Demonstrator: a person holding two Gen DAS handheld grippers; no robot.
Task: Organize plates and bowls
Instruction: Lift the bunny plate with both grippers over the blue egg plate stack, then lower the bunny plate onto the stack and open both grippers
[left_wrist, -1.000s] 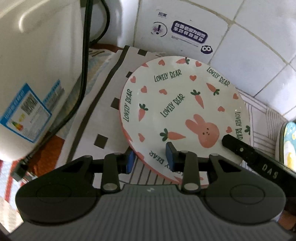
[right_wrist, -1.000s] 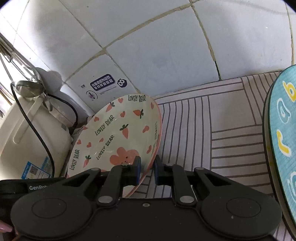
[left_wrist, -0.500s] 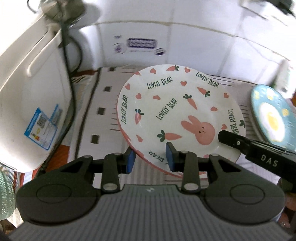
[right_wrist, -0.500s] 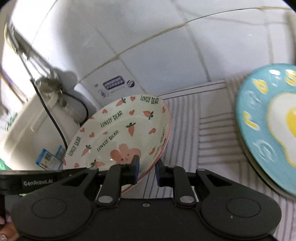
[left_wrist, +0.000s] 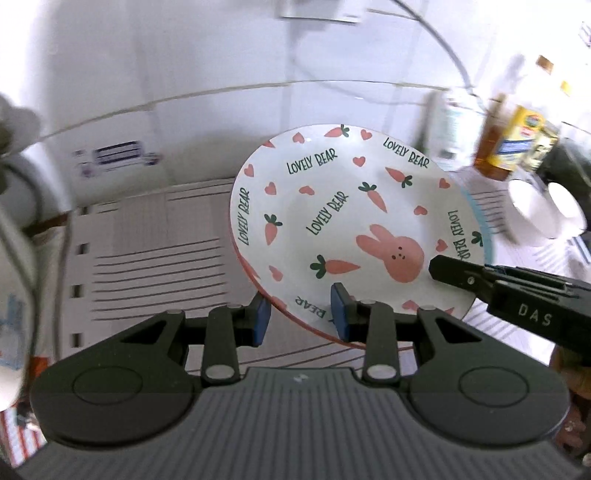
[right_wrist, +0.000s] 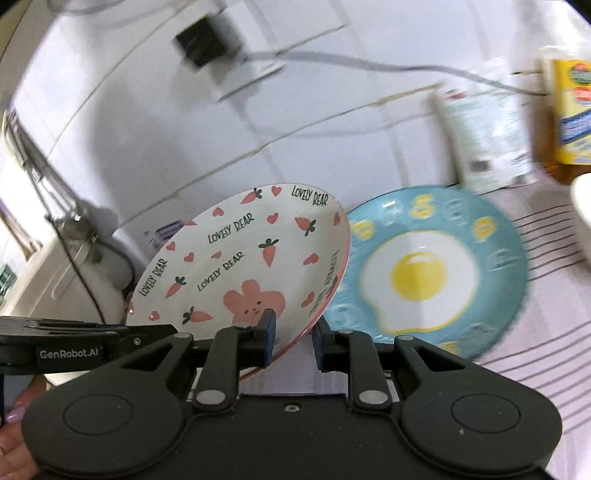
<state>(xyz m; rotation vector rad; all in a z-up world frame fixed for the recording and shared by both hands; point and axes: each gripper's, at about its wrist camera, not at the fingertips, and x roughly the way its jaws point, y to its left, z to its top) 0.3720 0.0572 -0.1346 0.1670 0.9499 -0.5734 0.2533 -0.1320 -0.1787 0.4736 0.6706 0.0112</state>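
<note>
Blurred btls (left_wrist: 517, 144), blue plate (right_wrist: 436, 273) part-hidden.

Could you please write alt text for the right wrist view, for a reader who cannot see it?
The right claw grips the rim of a tilted rabbit-and-carrot plate printed "LOVELY BEAR". Beyond it, a blue fried-egg plate lies on a striped cloth. The left claw's finger reaches the plate from the left, and the white tiled wall behind is motion-blurred.
</note>
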